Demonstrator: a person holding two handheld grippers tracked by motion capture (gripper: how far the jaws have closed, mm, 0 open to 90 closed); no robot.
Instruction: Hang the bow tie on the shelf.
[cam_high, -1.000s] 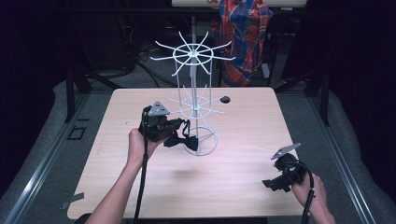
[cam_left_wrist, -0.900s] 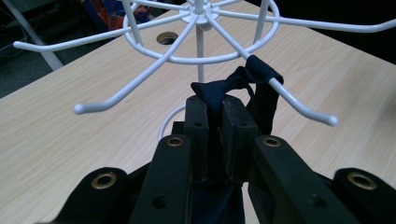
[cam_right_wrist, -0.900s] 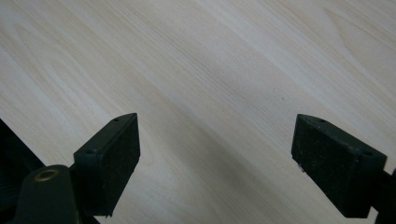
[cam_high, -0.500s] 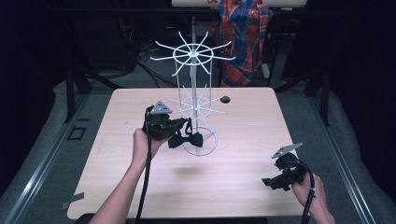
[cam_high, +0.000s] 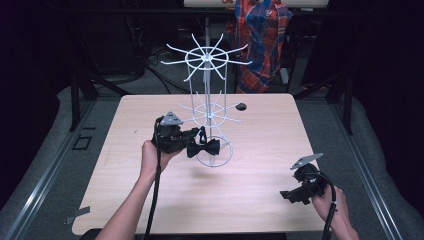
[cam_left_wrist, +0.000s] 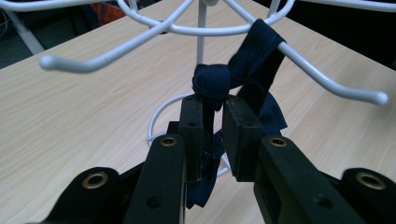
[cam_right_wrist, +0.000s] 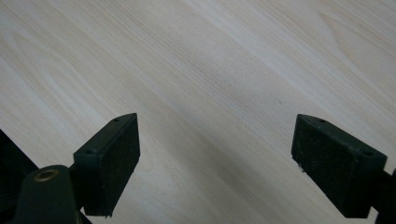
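While my right gripper (cam_right_wrist: 215, 163) gapes empty, my left gripper (cam_left_wrist: 214, 126) pinches a dark navy bow tie (cam_left_wrist: 212, 84), its strap looped over the white rack (cam_left_wrist: 322, 79) mid-frame.

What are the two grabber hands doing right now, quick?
Left gripper: shut on the dark bow tie, whose strap loops over an arm of the white wire rack.
Right gripper: open, holding nothing, above the table.

Nothing readable anywhere, honestly. No text, labels, brand marks or numbers on the wooden table (cam_high: 250, 200), the white wire rack (cam_high: 207, 107), the dark bow tie (cam_left_wrist: 219, 84) or either gripper's black jaws. Zero signs too.
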